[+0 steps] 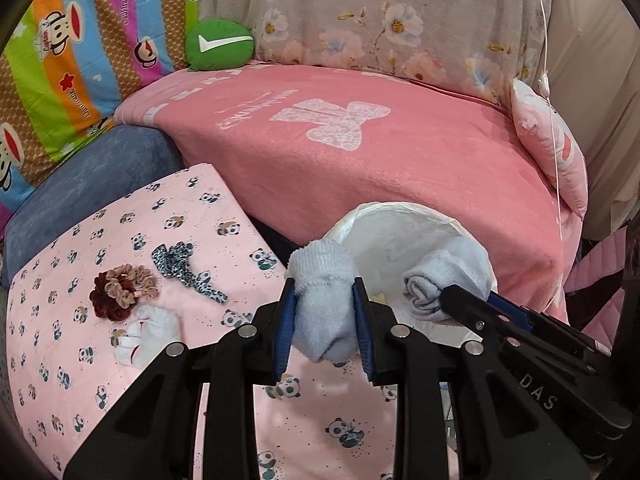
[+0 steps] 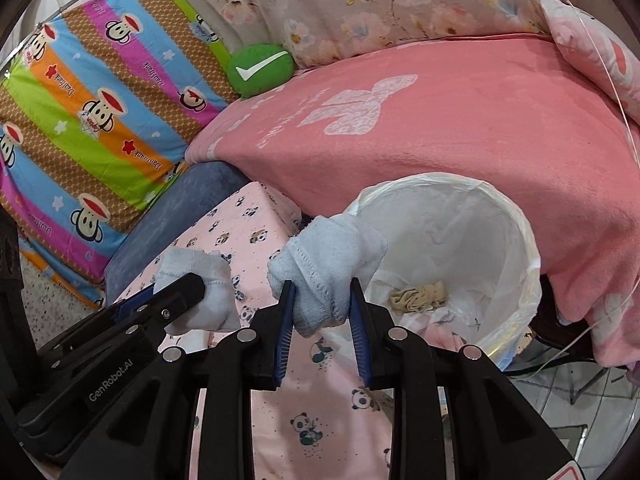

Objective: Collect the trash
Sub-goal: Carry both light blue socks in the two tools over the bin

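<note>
My left gripper [image 1: 325, 312] is shut on a pale blue sock [image 1: 322, 300] and holds it above the pink panda sheet, just left of the bin. My right gripper [image 2: 322, 304] is shut on a second pale blue sock [image 2: 326, 264] at the bin's left rim. A white-lined bin [image 2: 516, 248] stands right of the panda surface, with a beige rag [image 2: 418, 298] in its bottom. The right gripper with its sock shows in the left wrist view [image 1: 448, 280], over the bin [image 1: 400, 216]. The left gripper's sock shows in the right wrist view [image 2: 200, 292].
On the panda sheet [image 1: 120, 360] lie a brown scrunchie [image 1: 120, 288], a leopard-print hair tie [image 1: 186, 266] and a white sock [image 1: 148, 334]. A pink blanket [image 1: 400, 160] covers the bed behind. A green check-mark cushion [image 1: 218, 45] and a striped cartoon quilt [image 1: 72, 60] lie at the back left.
</note>
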### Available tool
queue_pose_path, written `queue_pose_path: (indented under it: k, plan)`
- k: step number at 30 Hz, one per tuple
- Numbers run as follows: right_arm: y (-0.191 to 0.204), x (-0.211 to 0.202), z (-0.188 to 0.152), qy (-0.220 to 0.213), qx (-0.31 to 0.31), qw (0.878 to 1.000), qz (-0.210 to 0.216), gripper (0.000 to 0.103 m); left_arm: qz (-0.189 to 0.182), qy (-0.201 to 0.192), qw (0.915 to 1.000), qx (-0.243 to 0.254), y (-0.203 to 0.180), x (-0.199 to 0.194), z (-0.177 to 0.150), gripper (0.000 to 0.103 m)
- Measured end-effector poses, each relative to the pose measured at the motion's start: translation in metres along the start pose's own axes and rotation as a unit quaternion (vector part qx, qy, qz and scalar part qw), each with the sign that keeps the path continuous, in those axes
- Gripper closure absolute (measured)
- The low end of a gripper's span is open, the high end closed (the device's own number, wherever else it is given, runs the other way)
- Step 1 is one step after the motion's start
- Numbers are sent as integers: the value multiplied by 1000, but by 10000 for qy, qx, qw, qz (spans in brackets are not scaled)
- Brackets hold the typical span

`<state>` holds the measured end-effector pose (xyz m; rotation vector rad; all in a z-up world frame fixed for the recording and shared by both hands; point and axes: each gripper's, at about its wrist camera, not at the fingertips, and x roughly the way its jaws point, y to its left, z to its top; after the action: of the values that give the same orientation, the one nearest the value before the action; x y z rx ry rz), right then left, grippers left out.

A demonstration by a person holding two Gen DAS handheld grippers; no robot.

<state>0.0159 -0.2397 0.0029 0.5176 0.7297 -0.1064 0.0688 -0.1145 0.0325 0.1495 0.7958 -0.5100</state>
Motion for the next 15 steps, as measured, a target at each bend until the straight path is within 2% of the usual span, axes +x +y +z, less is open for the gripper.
queue_pose_path:
  k: [7, 15]
  plan:
    - [-37, -5, 5, -59, 252, 9995, -179, 76, -165, 63, 9996, 209, -26, 13, 7, 76]
    - [-61, -3, 5, -46, 419, 9986, -310, 76, -310, 168, 9988, 328, -44, 29, 10, 76]
